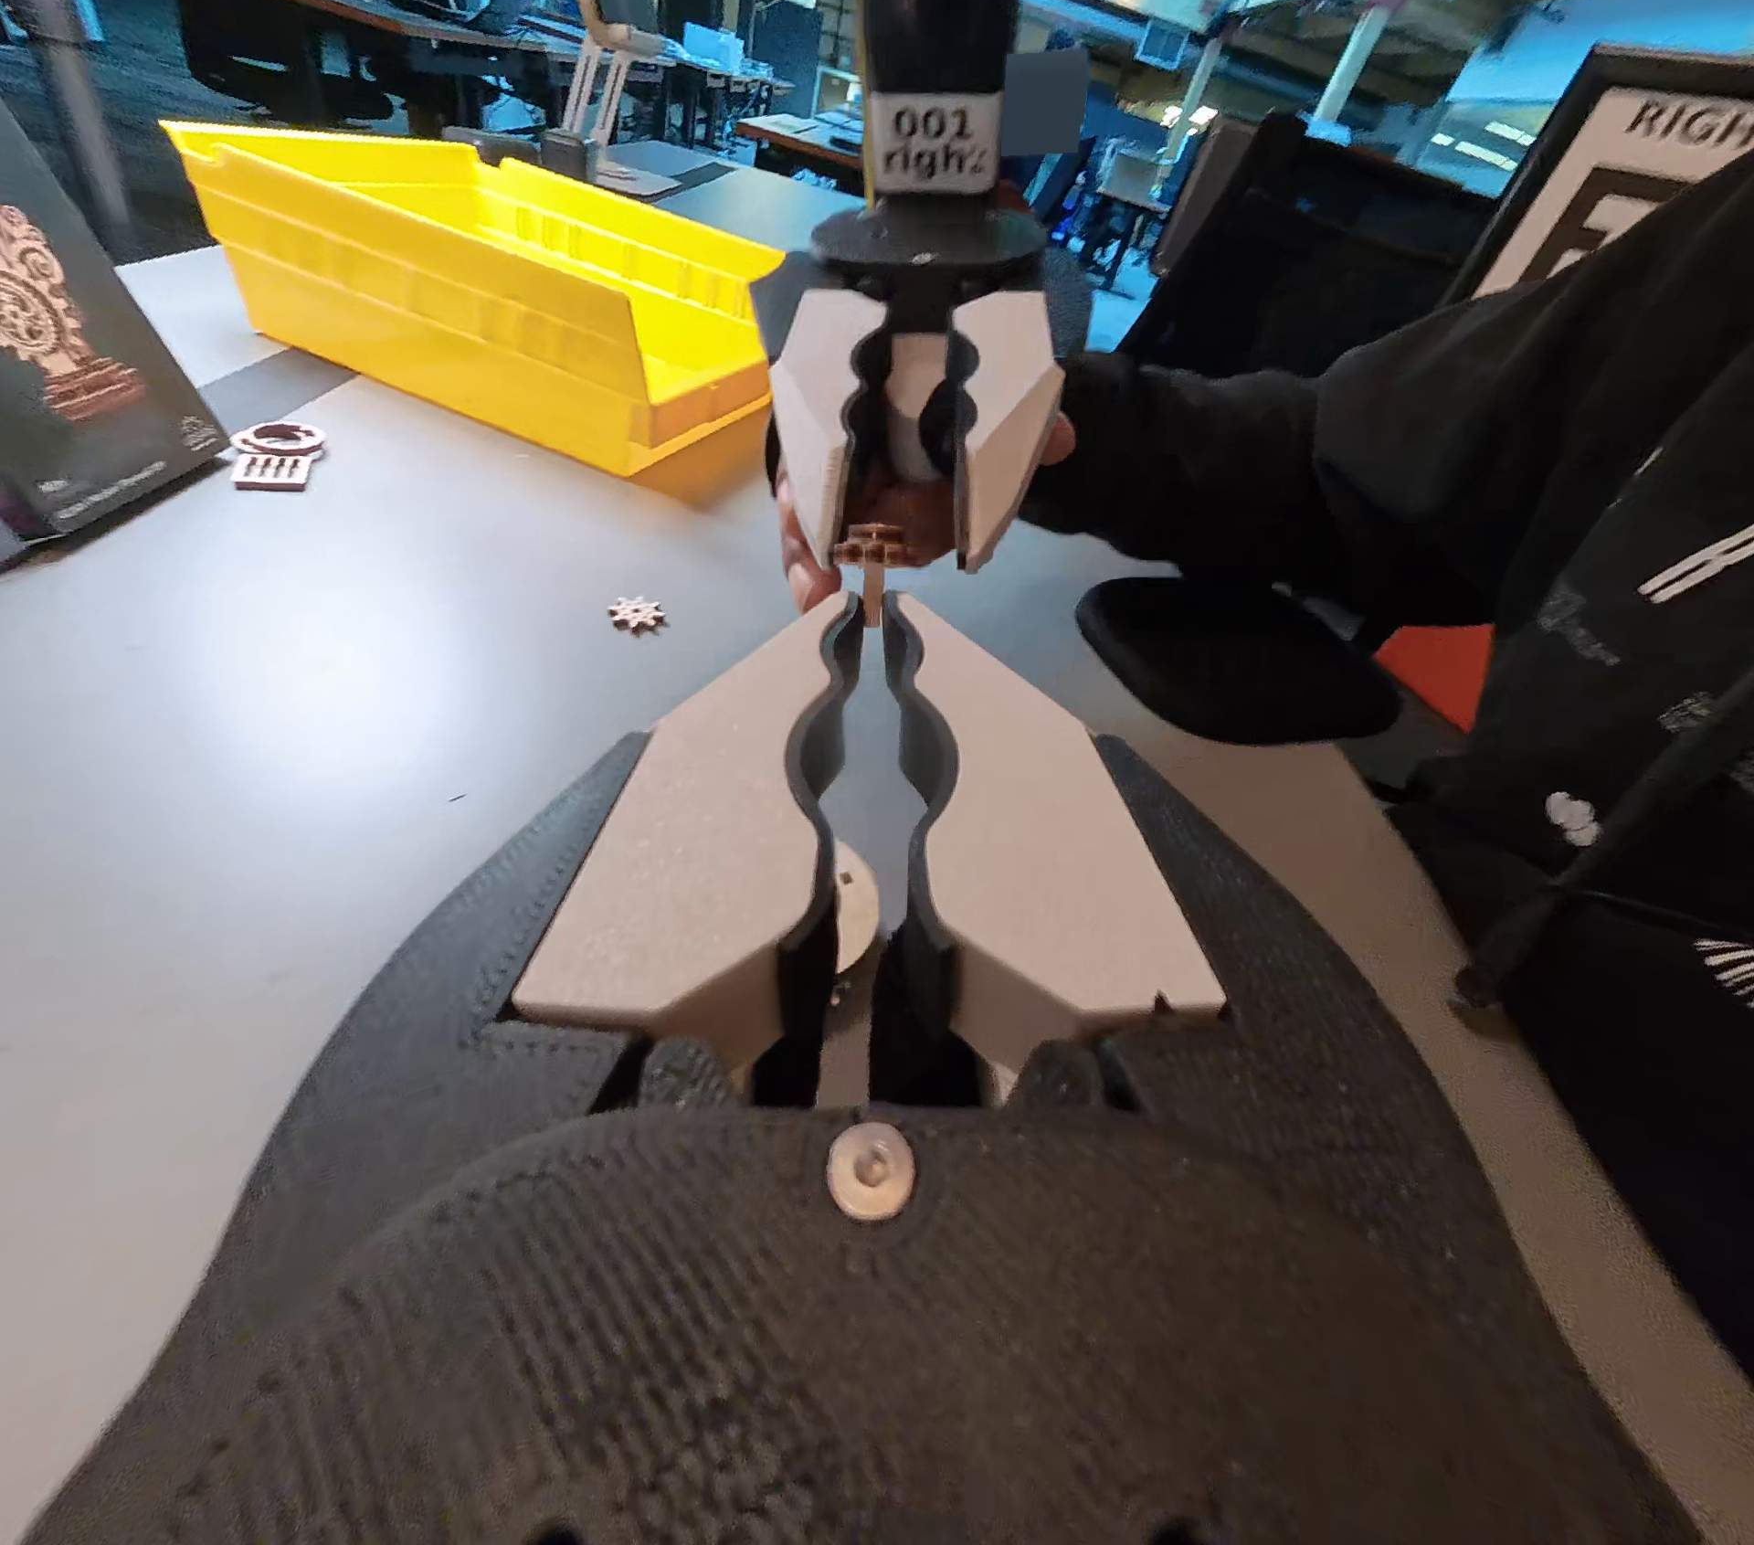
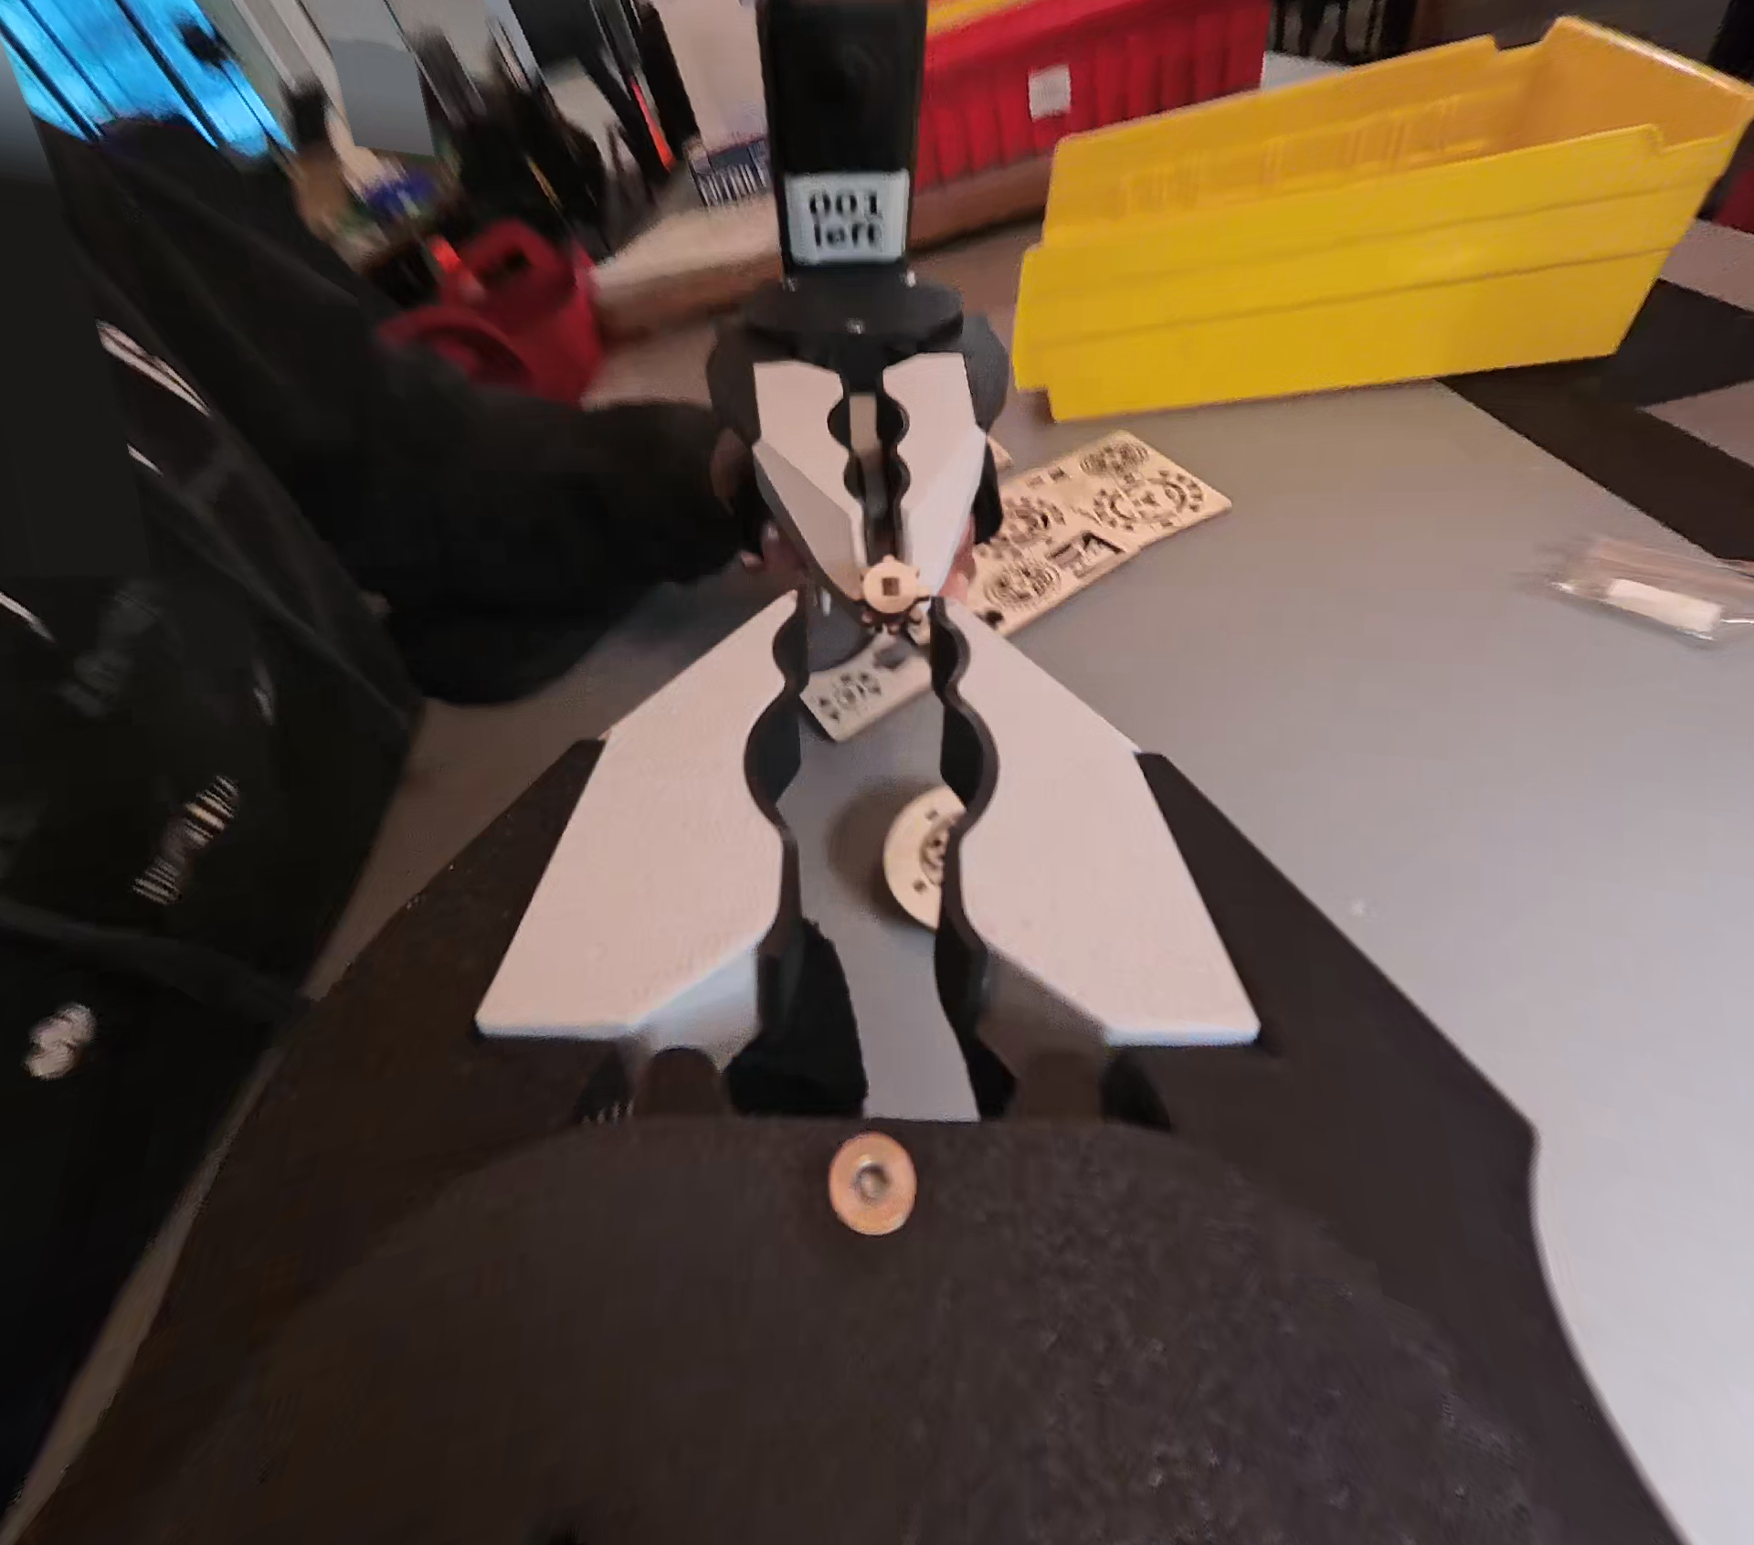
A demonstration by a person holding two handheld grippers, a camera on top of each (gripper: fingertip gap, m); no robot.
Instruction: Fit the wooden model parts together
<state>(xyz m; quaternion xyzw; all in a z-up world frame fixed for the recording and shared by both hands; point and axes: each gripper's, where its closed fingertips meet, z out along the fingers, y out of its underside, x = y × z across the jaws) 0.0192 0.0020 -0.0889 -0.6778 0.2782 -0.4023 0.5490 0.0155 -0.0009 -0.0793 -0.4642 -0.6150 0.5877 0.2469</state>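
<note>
My left gripper (image 1: pixel 866 613) is shut on a thin wooden peg (image 1: pixel 868 596), which sticks out past its fingertips. My right gripper (image 1: pixel 897 550) faces it tip to tip, held above the grey table (image 1: pixel 332 740). It is shut on a small toothed wooden gear (image 1: pixel 873 547). The peg's end meets the middle of the gear. In the right wrist view the gear (image 2: pixel 890 583), with a square centre hole, sits between my right gripper's (image 2: pixel 866 605) fingers. My left gripper (image 2: pixel 889 555) is just behind it. The peg is hidden there.
A yellow bin (image 1: pixel 475 294) (image 2: pixel 1376 237) stands on the table. A loose gear (image 1: pixel 636 612), a ring and a slotted piece (image 1: pixel 280 455) lie near a dark booklet (image 1: pixel 76 360). Wooden part sheets (image 2: pixel 1091 522), a round disc (image 2: pixel 916 854) and a plastic bag (image 2: pixel 1651 588) lie below. Both grippers' tips are close together, under 4 cm apart. My left gripper's tips are some 10 cm from the round disc (image 2: pixel 916 854).
</note>
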